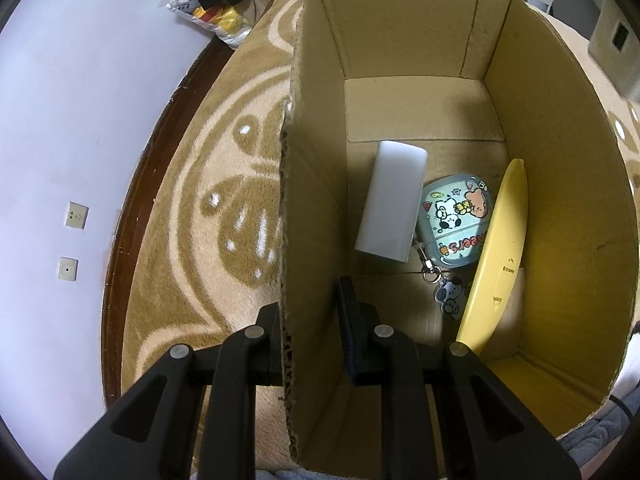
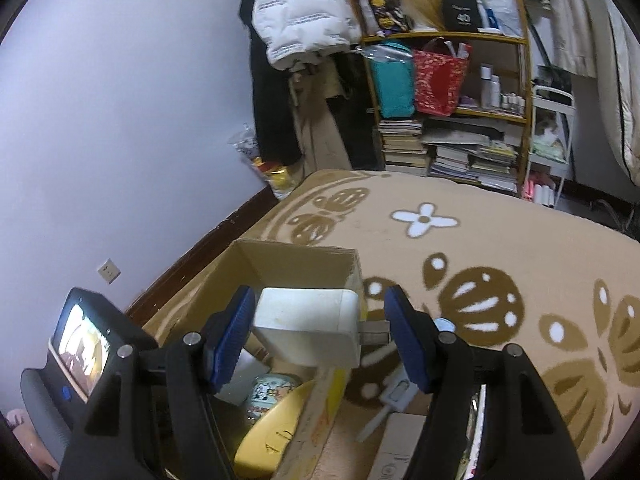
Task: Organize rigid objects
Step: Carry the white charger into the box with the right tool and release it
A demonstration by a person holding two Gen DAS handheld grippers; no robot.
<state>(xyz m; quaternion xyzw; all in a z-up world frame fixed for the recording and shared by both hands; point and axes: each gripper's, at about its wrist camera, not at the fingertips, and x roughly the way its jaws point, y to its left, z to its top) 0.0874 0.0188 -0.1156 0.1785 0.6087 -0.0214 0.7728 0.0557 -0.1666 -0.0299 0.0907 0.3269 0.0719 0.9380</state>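
i see the box (image 1: pixel 400 80) standing open-topped on the patterned rug (image 1: pixel 224 208). my left gripper (image 1: pixel 316 332) straddles its left wall: one finger outside, one inside, the jaws pinching the cardboard edge.

inside, a white block (image 1: pixel 392 204) lies flat on the floor of the box, long axis running from near me toward the far wall, tilted slightly right. just right of it, touching, lies a cartoon case (image 1: pixel 456 220) with a keyring charm (image 1: pixel 450 294) trailing toward me. a yellow disc (image 1: pixel 500 256) stands on edge, leaning against the right wall, long axis front to back. the far half of the box floor is bare; the near right corner is taken by the disc.

my right gripper (image 2: pixel 320 340) hangs over the box's right wall. its jaws are spread, blue pads (image 2: pixel 230 340) apart, with a white charger (image 2: pixel 308 326) between them; its prongs point right toward the right pad. i cannot tell whether either pad touches it. below it the case and disc show partly, cut off by the gripper.

right of the box, on the rug, a small pale tool (image 2: pixel 394 396) and a white carton (image 2: pixel 396 448) are partly hidden behind the right finger; i cannot make out what they are. a bookshelf (image 2: pixel 452 112) stands well apart at the far wall.
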